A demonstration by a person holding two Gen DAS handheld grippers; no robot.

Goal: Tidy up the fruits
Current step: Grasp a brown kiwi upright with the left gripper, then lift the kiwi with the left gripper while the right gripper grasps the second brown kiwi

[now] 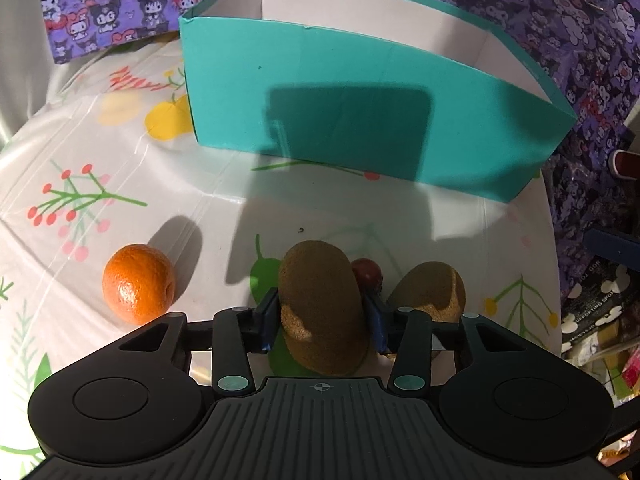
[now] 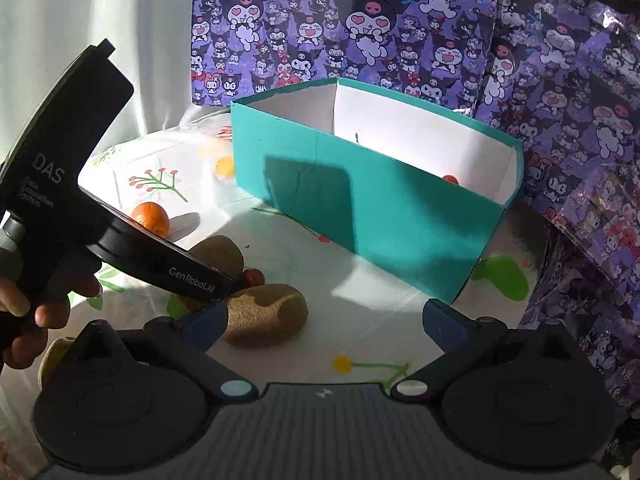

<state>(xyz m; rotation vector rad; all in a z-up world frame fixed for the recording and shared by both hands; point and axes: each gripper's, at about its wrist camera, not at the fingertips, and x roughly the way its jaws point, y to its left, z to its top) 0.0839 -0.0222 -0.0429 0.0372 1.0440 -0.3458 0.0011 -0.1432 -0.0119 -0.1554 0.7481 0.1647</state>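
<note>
L claw [image 1: 322, 316] grips kiwi [image 1: 322, 312]; R claw [image 2: 324, 326] wide, low over table.

Two kiwis [image 1: 324, 316] [image 1: 430, 290], one orange [image 1: 138, 282], one box [image 1: 360, 120], perhaps two cherries [image 1: 366, 274] [image 2: 450, 179]

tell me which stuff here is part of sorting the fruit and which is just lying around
Part of the job:
- kiwi gripped by left tongs
- second kiwi
- orange
- small red fruit
- teal box

Just lying about:
- floral tablecloth
- purple cartoon sheet
</note>
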